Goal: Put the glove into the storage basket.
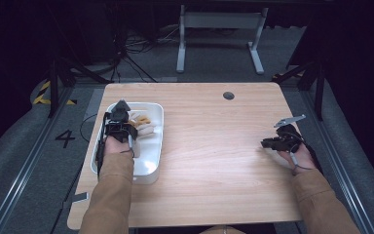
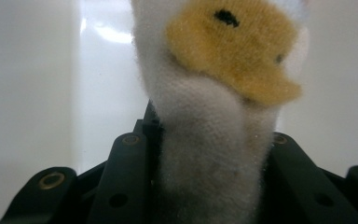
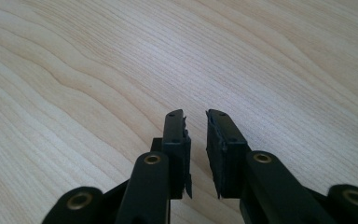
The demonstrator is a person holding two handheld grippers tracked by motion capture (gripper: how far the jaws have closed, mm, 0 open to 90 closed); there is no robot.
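- The left gripper [image 1: 120, 117] is clamped on a white and yellow plush toy [image 2: 214, 93], which sits inside the white tray [image 1: 151, 168] at the table's left edge.
- I judge the toy to be gripped and not yet lifted out.
- That forearm reaches far-ward over the tray, gripper pointing down.
- At right, the right gripper [image 3: 196, 128] rests low over the bare wooden table [image 1: 214, 146], jaws slightly apart and empty, pointing left.

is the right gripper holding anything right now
No, the right gripper has a bare gap between its jaws, with just the wooden table beneath.
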